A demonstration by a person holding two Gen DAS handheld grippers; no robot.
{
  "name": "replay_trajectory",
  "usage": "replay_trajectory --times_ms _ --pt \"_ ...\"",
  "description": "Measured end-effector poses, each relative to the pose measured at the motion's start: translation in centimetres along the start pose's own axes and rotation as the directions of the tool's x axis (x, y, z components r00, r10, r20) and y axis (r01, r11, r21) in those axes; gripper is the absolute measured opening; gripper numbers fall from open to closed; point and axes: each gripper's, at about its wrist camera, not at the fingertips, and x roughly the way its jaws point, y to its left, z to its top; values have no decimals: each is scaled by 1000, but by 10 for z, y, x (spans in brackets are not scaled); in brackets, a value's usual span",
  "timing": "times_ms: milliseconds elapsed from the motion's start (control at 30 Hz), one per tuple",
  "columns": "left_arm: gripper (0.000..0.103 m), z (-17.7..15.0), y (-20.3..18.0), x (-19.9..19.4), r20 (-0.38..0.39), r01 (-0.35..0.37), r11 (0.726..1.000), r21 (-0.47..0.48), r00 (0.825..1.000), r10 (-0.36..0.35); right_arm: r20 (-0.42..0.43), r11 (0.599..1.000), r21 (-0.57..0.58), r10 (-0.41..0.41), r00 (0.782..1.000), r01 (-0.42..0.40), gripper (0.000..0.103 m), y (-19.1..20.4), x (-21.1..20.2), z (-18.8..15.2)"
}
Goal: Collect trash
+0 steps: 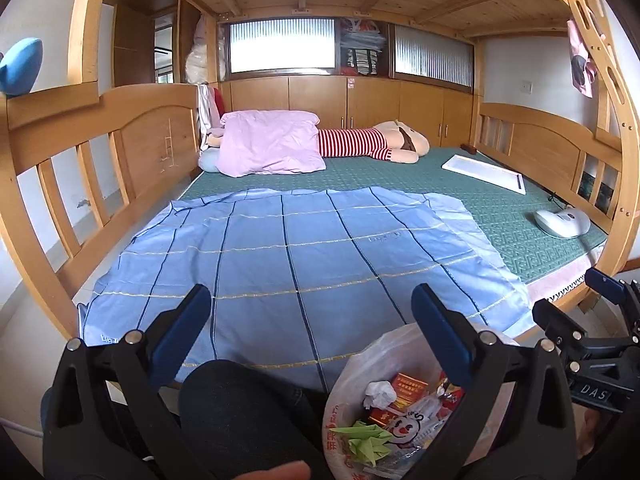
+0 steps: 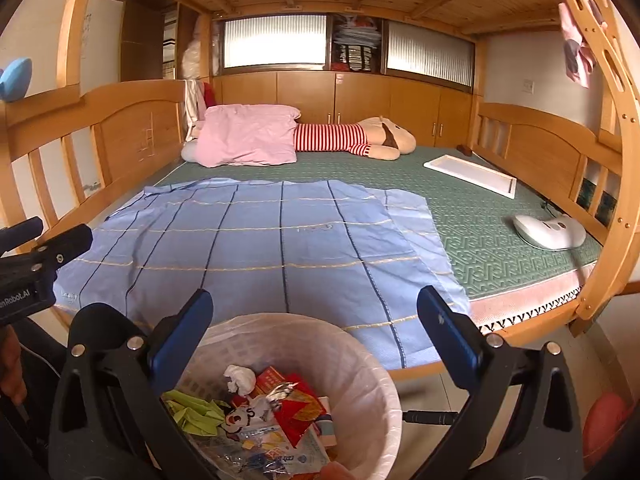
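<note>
Blue-padded left gripper (image 1: 312, 336) and right gripper (image 2: 316, 338) are hanging spread and empty over the filled trash bin (image 2: 376, 396) beside the bed's (image 2: 520, 320) near edge; collecting seems finished, so bagging likely follows.

White-lined bin (image 2: 372, 396) holds mixed trash (image 2: 276, 412).

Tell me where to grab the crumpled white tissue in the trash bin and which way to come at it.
Pinch the crumpled white tissue across its raised wad, coming from above. It sits on top of the other trash inside the bin, whose wall probably blocks any sideways approach. The right gripper is open above it.
</note>
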Motion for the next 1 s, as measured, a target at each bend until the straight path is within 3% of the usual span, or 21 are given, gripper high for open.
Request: replay_trajectory --times_ms 1000 --pt "100 -5 0 -1 -9 12 1000 -7 1000 -12 -10 1000 -2 12 1000 -12 100 6 4 -3"
